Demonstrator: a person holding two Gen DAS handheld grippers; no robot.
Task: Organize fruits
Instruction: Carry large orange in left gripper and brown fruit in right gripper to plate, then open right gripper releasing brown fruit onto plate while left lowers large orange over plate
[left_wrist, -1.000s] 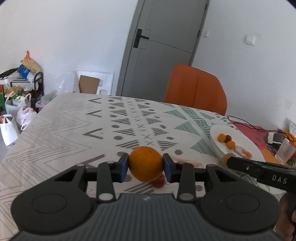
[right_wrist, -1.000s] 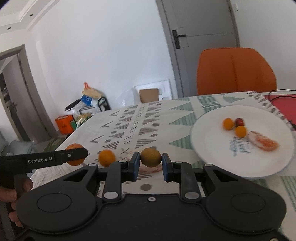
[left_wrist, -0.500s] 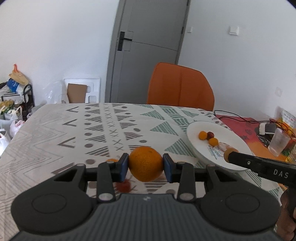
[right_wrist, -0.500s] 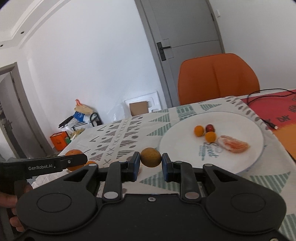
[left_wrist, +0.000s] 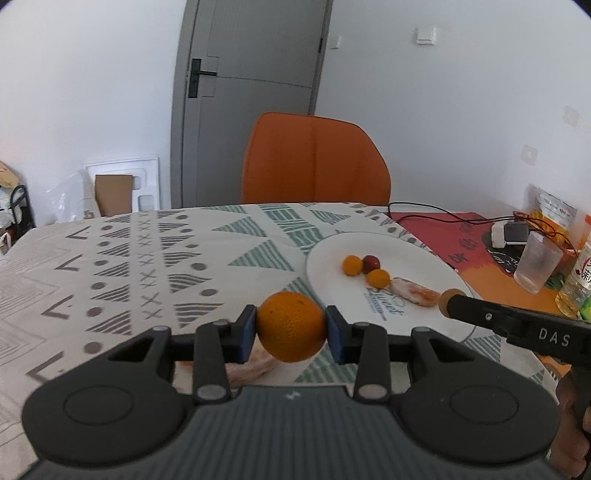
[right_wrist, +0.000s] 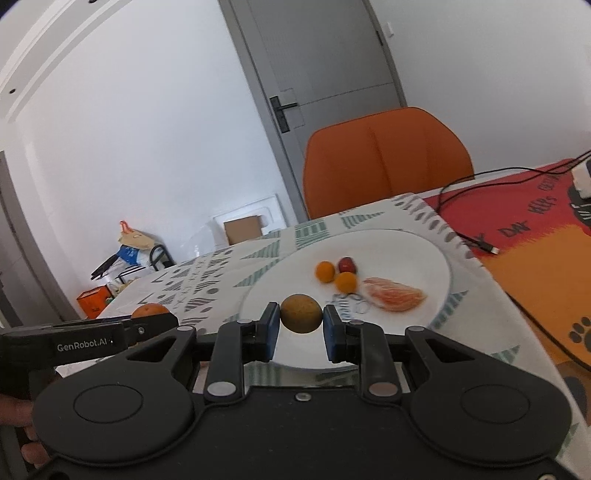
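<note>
The left gripper (left_wrist: 290, 328) has its blue pads clamped on an orange (left_wrist: 290, 326), held above the patterned tablecloth (left_wrist: 155, 254) just short of the white plate (left_wrist: 332, 251). Under the orange lies something pale and pinkish that is too hidden to identify. The right gripper (right_wrist: 300, 323) pinches a smaller brownish-yellow round fruit (right_wrist: 300, 313) over the plate's near rim. Both held fruits are round, so neither shows a long axis.

On the plate, nearest, is a peeled citrus segment (right_wrist: 393, 294), lying lengthwise left to right. Just behind it, touching in a cluster, are two small orange fruits (right_wrist: 345, 281) and a small dark red fruit (right_wrist: 347, 264). Beyond the plate stands an orange chair (right_wrist: 384, 162), then a grey door (left_wrist: 251, 96). Right of the plate, a clear cup (left_wrist: 537, 264) is partly cut off by clutter.
</note>
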